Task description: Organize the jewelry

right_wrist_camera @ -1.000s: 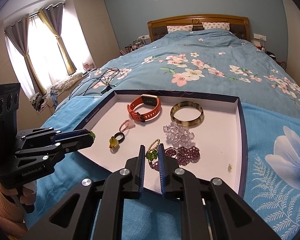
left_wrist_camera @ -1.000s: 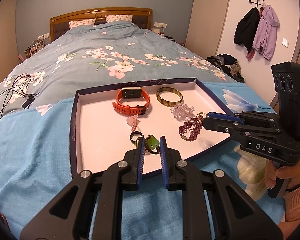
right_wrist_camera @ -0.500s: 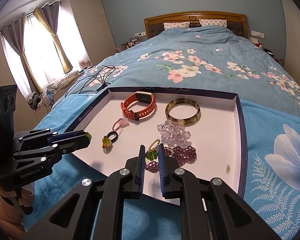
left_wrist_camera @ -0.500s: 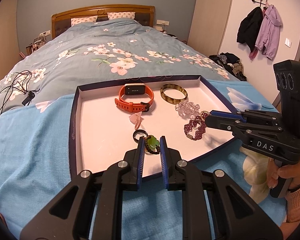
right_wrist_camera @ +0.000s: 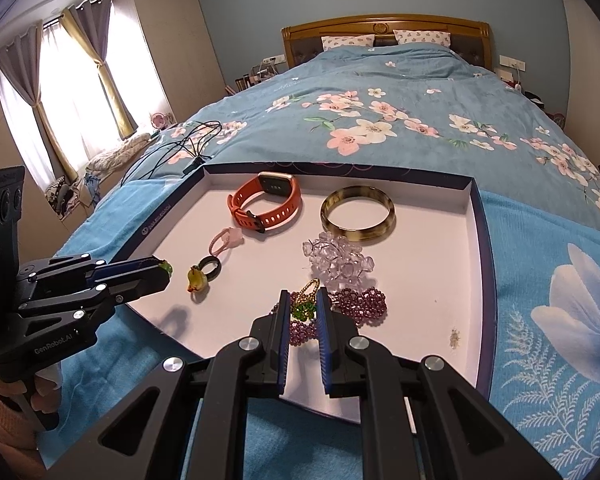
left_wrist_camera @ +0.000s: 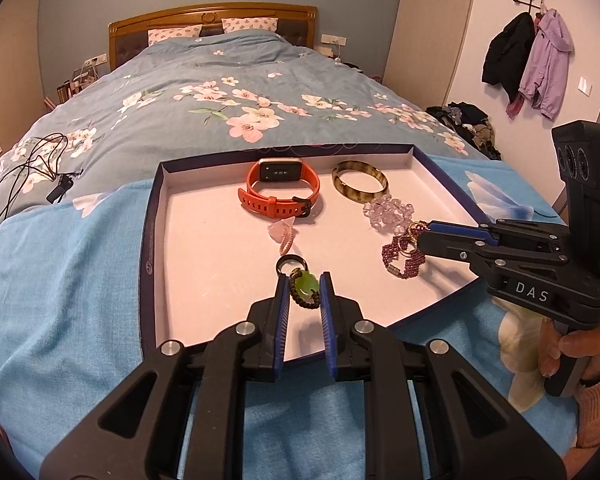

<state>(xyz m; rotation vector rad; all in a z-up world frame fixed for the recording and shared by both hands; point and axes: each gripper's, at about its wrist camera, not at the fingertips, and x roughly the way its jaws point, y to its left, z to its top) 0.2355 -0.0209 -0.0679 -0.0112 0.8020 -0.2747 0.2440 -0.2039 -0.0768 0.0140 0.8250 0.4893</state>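
Note:
A shallow white tray with a dark blue rim (left_wrist_camera: 188, 248) (right_wrist_camera: 432, 276) lies on the bed. My left gripper (left_wrist_camera: 305, 280) is shut on a green pendant on a dark bead loop (left_wrist_camera: 305, 288), just above the tray's near side; its tip shows in the right wrist view (right_wrist_camera: 160, 270). My right gripper (right_wrist_camera: 304, 296) is shut on a gold chain with a green clover charm (right_wrist_camera: 303, 307), held over a purple bead bracelet (right_wrist_camera: 360, 304) (left_wrist_camera: 404, 256). In the tray lie an orange smartwatch (left_wrist_camera: 284, 192) (right_wrist_camera: 268, 204), a brown bangle (left_wrist_camera: 360, 186) (right_wrist_camera: 358, 214), a clear crystal bracelet (right_wrist_camera: 340, 260) and a black ring with a yellow charm (right_wrist_camera: 204, 272).
A pink ring (left_wrist_camera: 284, 234) (right_wrist_camera: 226, 240) lies mid-tray. The tray rests on a light blue towel (left_wrist_camera: 60, 280) over a floral duvet (right_wrist_camera: 380, 120). Black cables (left_wrist_camera: 32, 160) lie on the bed to the left. Jackets (left_wrist_camera: 528, 56) hang on the right wall.
Both grippers have risen and pulled back slightly with their pieces still held. The jewelry lying in the tray has not moved.

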